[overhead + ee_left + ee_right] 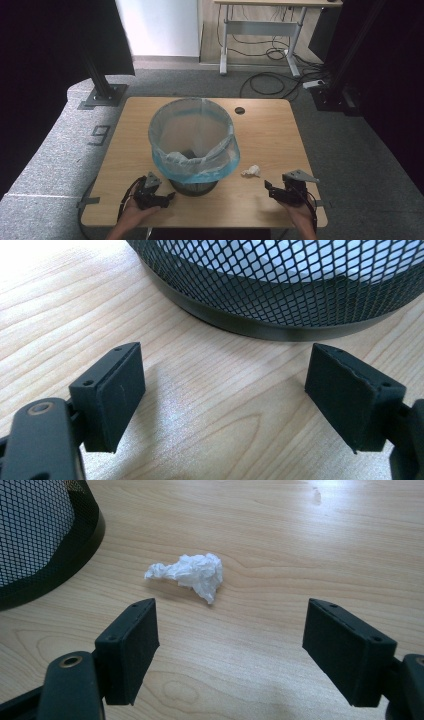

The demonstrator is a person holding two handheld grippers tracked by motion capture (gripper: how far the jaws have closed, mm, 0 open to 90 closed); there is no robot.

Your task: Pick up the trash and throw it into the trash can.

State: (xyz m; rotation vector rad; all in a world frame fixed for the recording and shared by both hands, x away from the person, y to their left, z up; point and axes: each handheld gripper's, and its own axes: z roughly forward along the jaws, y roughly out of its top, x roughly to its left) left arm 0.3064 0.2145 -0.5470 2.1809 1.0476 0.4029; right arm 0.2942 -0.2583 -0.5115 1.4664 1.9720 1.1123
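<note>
Both of the person's forearms come in from the near edge of the wooden table (270, 135), each hand wrapped around a gripper held low over the tabletop. The left gripper (172, 196) sits at the near left, pointing toward the foot of the mesh wastebasket (192, 187), which stands in the middle of the table with a pale blue bag (210, 170) folded over its rim. In the left gripper view its two black jaws stand spread wide with only bare wood between them, and the basket's dark base ring (270, 327) curves just beyond the tips. The right gripper (268, 186) is at the near right, angled inward toward the centre of the table. In the right gripper view its jaws stand wide apart too, with nothing pressed between the pads (131, 650). The crumpled white tissue (190, 572) lies on the wood ahead of that gripper, beyond the jaw tips and apart from them, a little toward the left jaw rather than centred in the gap. In the high view the tissue (251, 171) rests just to the right of the basket, between the basket and the right gripper, touching neither
</note>
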